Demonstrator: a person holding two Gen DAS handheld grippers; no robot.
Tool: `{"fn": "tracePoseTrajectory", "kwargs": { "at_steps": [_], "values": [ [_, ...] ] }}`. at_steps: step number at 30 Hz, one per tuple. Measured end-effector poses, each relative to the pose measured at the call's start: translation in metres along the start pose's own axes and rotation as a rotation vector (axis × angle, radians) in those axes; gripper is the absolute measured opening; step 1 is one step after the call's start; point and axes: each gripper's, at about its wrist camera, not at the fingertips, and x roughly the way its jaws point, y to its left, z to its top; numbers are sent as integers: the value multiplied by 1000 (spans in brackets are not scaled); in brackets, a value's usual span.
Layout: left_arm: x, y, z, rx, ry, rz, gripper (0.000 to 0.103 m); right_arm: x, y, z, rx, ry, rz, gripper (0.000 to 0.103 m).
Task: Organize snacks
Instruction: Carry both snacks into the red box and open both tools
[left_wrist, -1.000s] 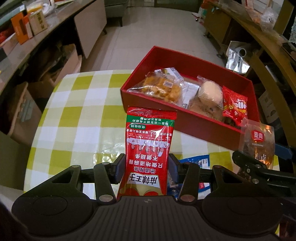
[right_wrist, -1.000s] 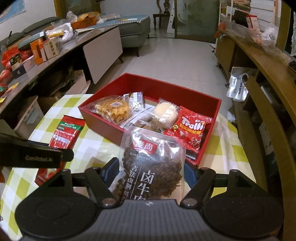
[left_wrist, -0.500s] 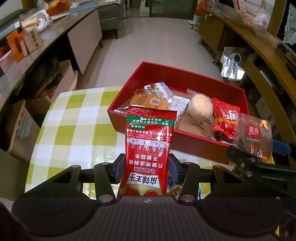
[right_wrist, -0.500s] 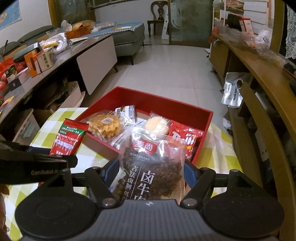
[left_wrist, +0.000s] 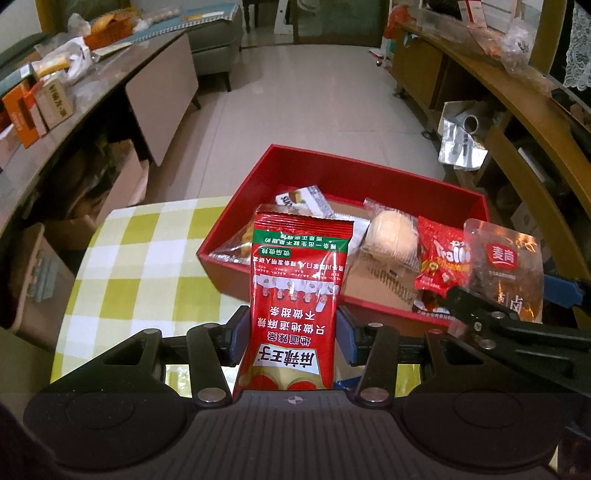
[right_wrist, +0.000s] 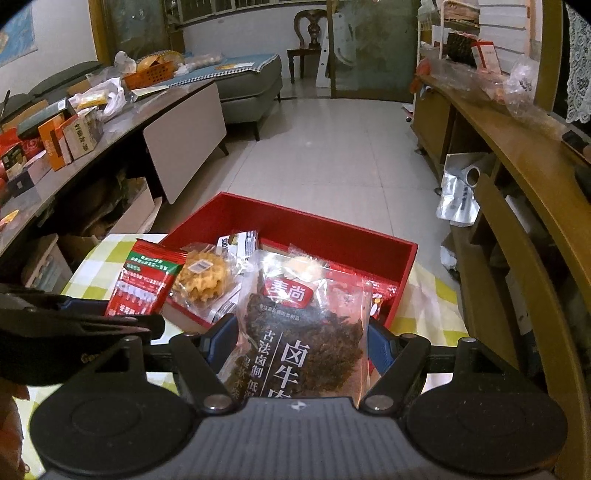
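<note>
My left gripper (left_wrist: 291, 338) is shut on a red and green snack packet (left_wrist: 297, 295), held upright above the checked table, just in front of the red box (left_wrist: 369, 177). My right gripper (right_wrist: 301, 349) is shut on a clear packet of dark braised beef (right_wrist: 306, 325), held over the box's near right side. In the left wrist view the beef packet (left_wrist: 504, 266) shows at right, and in the right wrist view the red packet (right_wrist: 146, 280) shows at left. The box (right_wrist: 314, 225) holds a waffle pack (right_wrist: 203, 278), a round bun (left_wrist: 393, 240) and a red Trolli bag (left_wrist: 441, 258).
The yellow-and-white checked table (left_wrist: 147, 258) extends to the left of the box. A blue packet (left_wrist: 345, 384) lies on the table under my left gripper. A cluttered counter (right_wrist: 74, 122) runs along the left and wooden shelving (right_wrist: 517, 166) along the right. Tiled floor lies beyond.
Both grippers have risen and moved forward toward the red box, each still holding its packet. The box now sits lower and closer under the packets.
</note>
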Motion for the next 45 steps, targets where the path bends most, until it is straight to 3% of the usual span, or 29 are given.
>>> {"fn": "tracePoseTrajectory", "kwargs": {
  "at_steps": [25, 45],
  "values": [
    [21, -12, 29, 18, -35, 38, 56, 21, -15, 25, 1, -30, -20, 81],
    [66, -24, 51, 6, -40, 42, 56, 73, -44, 34, 88, -46, 1, 81]
  ]
}}
